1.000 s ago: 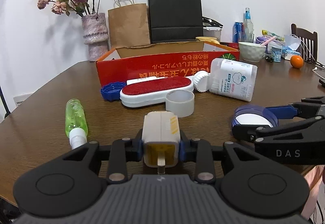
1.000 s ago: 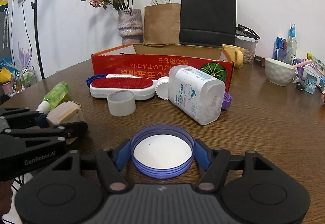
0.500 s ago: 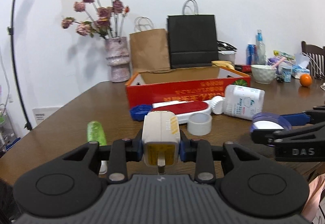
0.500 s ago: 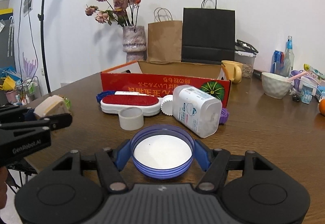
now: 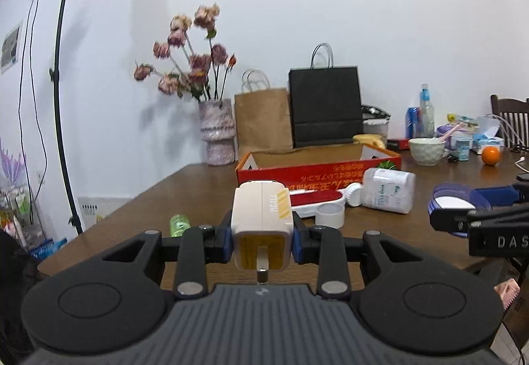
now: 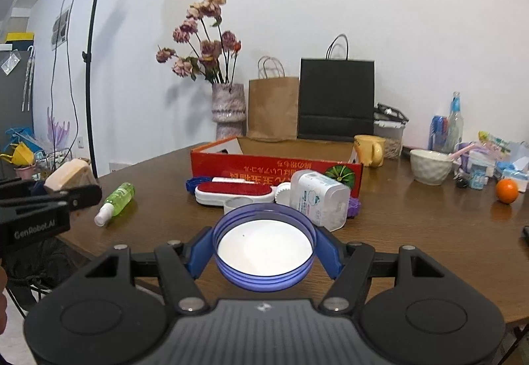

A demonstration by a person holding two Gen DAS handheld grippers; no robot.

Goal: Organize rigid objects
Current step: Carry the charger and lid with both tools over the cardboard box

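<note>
Grippers loaded above the counter (image 6: pixel 429 232)
Left hand-held gripper (image 5: pixel 263 234) clamps a beige charger block (image 5: pixel 262 216); right hand-held gripper (image 6: pixel 263 249) grips a blue lid (image 6: pixel 263 247), red box (image 6: pixel 274 168) ahead

Two paper bags (image 6: pixel 272 107) (image 6: pixel 335 98) counted, two blue lids (image 6: pixel 263 247) (image 6: pixel 195 183), one red cardboard box (image 6: pixel 274 168), one spray bottle (image 6: pixel 115 203), one orange (image 6: pixel 506 190).

Bare tabletop (image 6: pixel 413 232) open to the right, lint brush (image 6: pixel 234 193), tape roll (image 5: pixel 329 214) and toppled white bottle (image 6: pixel 319 199) crowding the red cardboard box (image 6: pixel 274 168) front, green spray bottle (image 6: pixel 115 201) lying left
</note>
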